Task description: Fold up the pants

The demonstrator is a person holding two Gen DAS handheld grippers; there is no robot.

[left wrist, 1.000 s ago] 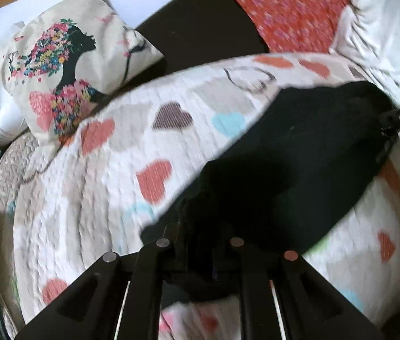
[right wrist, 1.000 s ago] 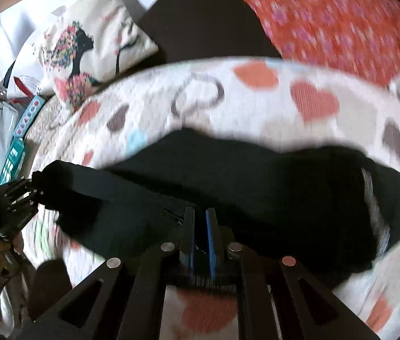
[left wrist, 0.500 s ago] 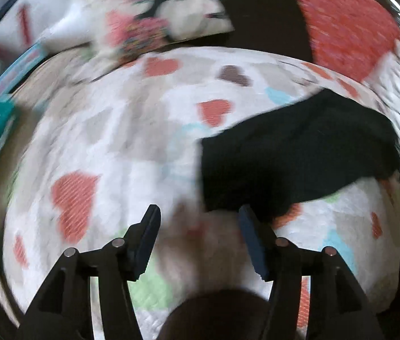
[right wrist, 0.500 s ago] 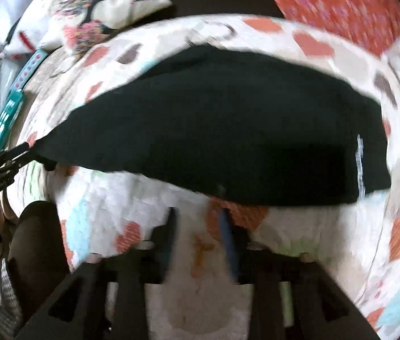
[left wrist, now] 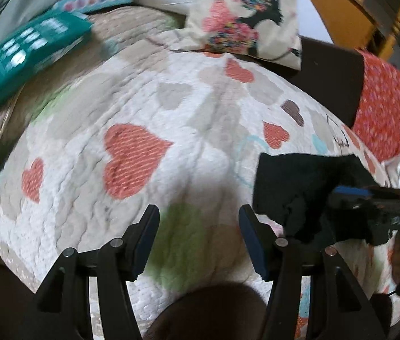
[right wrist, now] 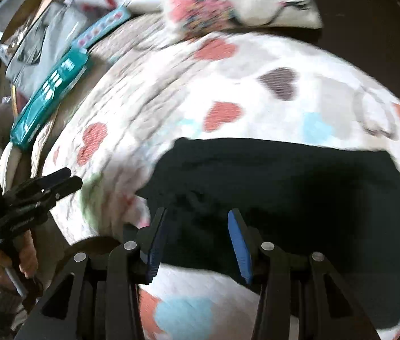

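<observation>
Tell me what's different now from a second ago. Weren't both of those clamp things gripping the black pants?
Yes. Both let go. The left gripper and right gripper now stand open and empty. The black pants went from being held stretched between them to lying as a shorter folded bundle on the heart-print blanket. The left gripper swung away to the left, over bare blanket. The floral pillow and teal box stayed put.

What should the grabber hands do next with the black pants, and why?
Probably the right gripper should ease forward and close on the near edge of the black pants. Its fingers are open, with that edge right between them, and nothing is gripped yet. The left gripper is open too, over bare heart quilt, away from the pants.
</observation>
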